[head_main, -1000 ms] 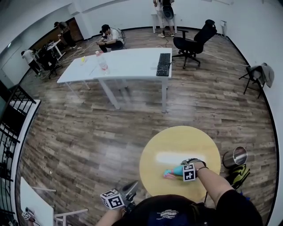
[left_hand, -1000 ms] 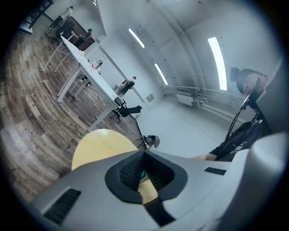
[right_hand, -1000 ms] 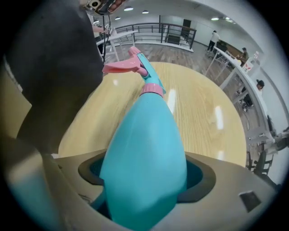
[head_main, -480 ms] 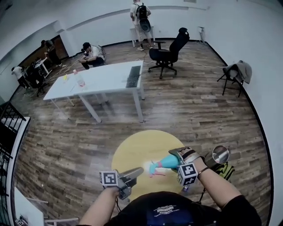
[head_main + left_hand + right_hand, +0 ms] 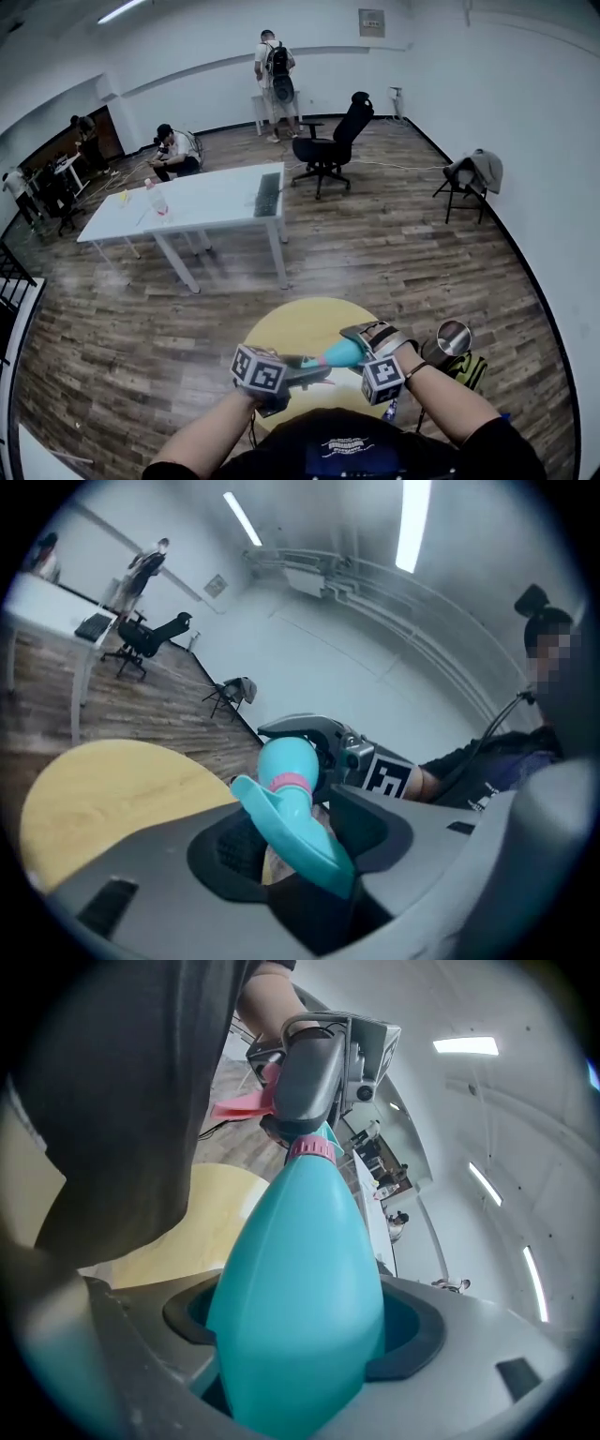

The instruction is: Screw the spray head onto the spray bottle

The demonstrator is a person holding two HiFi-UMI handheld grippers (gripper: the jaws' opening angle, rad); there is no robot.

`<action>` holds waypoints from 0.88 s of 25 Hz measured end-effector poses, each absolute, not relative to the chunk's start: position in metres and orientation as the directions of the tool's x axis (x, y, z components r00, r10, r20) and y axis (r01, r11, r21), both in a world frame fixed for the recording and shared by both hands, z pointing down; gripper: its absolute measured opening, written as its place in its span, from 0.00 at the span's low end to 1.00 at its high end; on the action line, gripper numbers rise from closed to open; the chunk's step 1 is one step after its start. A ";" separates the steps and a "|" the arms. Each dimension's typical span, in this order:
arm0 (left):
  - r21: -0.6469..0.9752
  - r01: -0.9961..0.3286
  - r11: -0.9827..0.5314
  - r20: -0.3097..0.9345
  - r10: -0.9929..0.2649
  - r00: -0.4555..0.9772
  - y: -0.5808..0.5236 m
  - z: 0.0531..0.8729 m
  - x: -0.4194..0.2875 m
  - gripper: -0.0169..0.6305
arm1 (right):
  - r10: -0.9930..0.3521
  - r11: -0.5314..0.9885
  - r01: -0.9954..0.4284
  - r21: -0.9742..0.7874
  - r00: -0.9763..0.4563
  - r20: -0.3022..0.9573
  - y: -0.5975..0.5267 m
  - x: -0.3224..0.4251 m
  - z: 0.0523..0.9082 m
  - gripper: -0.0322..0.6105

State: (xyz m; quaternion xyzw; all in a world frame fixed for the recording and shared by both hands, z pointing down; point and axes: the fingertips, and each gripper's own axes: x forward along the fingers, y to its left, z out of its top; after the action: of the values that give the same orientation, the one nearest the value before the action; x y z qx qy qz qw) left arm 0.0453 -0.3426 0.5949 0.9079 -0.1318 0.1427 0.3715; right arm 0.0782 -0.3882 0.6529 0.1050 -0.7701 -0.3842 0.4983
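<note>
My right gripper (image 5: 302,1358) clamps the spray bottle (image 5: 300,1260) above the yellow table (image 5: 291,323). My left gripper (image 5: 298,869) has just been opening, its 2 jaws spread around the spray head (image 5: 300,832). Risk: re-gripping off-centre could cross-thread the pink collar (image 5: 288,782).

Wood floor (image 5: 403,248), long white table (image 5: 202,202), black chair (image 5: 330,148).

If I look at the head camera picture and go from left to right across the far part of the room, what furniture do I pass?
long white table → black office chair → folding chair with a jacket on it
</note>
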 end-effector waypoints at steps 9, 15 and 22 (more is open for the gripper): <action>0.861 -0.222 -0.457 0.132 -0.222 0.966 -0.346 0.574 -0.028 0.45 | -0.377 0.847 0.125 0.517 -0.545 0.749 -0.362 0.008 0.643 0.70; 0.930 -0.109 -0.352 -0.095 -0.516 0.851 -0.355 0.564 -0.130 0.58 | -0.434 0.826 0.126 0.549 -0.480 0.762 -0.377 0.033 0.643 0.70; 0.851 -0.161 -0.500 0.003 -0.301 0.954 -0.352 0.557 -0.031 0.45 | -0.420 0.777 0.212 0.593 -0.528 0.738 -0.371 0.004 0.634 0.70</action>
State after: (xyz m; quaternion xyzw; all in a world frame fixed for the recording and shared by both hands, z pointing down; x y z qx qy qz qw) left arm -0.0313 -0.3524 0.5573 0.8630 -0.1340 -0.0728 0.4817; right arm 0.0044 -0.3709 0.6342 0.0641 -0.8101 -0.3280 0.4817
